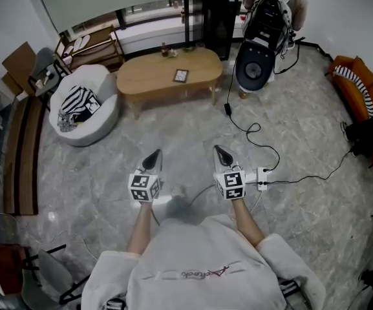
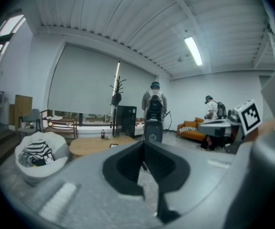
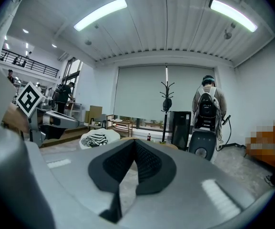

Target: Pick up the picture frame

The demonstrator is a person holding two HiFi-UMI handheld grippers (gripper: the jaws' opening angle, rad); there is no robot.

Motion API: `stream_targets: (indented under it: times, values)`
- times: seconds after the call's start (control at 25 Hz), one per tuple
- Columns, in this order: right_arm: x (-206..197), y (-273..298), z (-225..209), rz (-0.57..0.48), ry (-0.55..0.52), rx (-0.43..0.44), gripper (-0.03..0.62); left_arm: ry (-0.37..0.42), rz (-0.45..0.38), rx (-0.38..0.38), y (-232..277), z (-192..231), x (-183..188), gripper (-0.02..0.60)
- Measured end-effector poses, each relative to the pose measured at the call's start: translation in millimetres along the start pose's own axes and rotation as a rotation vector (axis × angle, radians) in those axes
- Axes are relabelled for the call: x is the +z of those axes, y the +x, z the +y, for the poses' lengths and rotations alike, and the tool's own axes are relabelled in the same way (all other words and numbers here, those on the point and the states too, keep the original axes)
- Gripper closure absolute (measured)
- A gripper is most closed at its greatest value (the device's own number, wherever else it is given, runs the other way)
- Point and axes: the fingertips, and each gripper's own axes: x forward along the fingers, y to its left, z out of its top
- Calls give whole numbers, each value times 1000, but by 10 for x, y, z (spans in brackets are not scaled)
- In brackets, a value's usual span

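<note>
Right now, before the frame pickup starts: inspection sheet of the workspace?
Surface: oval wooden table, far ahead across the floor.
Job's things: picture frame on the table, untouched.
Clutter: bottle at the table's far edge.
Grippers: left gripper and right gripper both shut, empty, over the floor, well short of the table.
Cables: black cable snakes across the floor to a power strip beside the right gripper.
Surroundings: white armchair holding a striped cloth, left of the table; person with backpack beyond it; orange sofa at right.
</note>
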Motion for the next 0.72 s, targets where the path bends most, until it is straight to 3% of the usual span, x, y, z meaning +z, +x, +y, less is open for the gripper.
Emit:
stream_targets:
  times: [0.72]
  values:
    - [576,1841,-379,16,-3,-42,589,-8,1,-43,1309,1336,656,581]
